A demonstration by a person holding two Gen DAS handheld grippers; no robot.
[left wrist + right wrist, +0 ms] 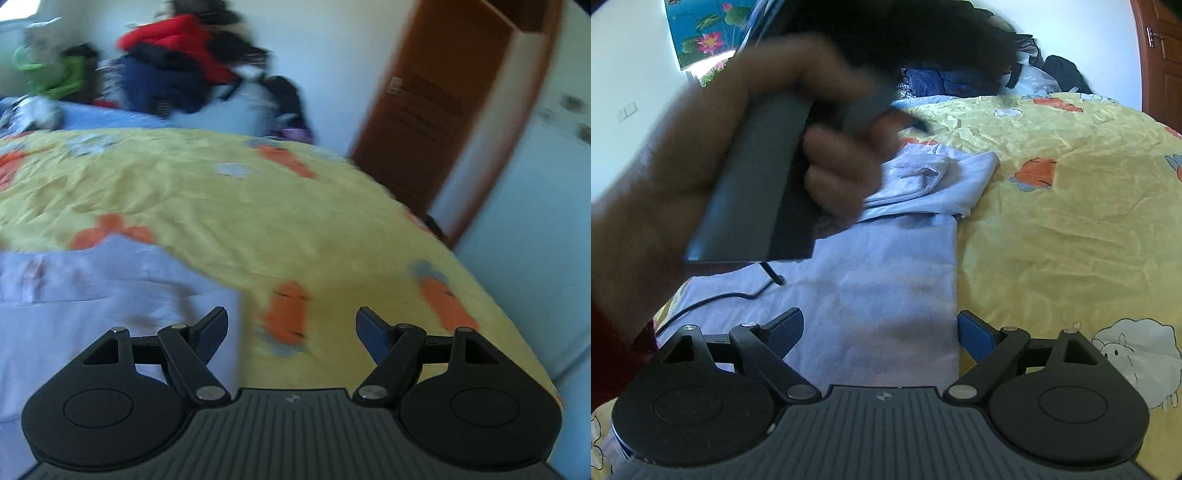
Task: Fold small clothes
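Shirt [886,280]: flat on bed [1071,221], sleeve end bunched.
Left tool [291,326]: wide, empty, blurred.
Right tool [881,328]: wide, empty, straddling hem.
Cable [713,299]: across shirt, could snag mid-fold.

Yellow cartoon-print bedsheet [229,206]; brown wooden door [436,110]; blurred heap, probably clothes [177,66], behind bed; lotus picture [701,33]

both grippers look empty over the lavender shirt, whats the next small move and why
Probably lower the right gripper onto the near right edge of the lavender shirt and close on it. Its jaws stand open with nothing pinched and already straddle that edge, the top part is folded over, and the lower body still lies flat on the yellow sheet. The left gripper is open too.
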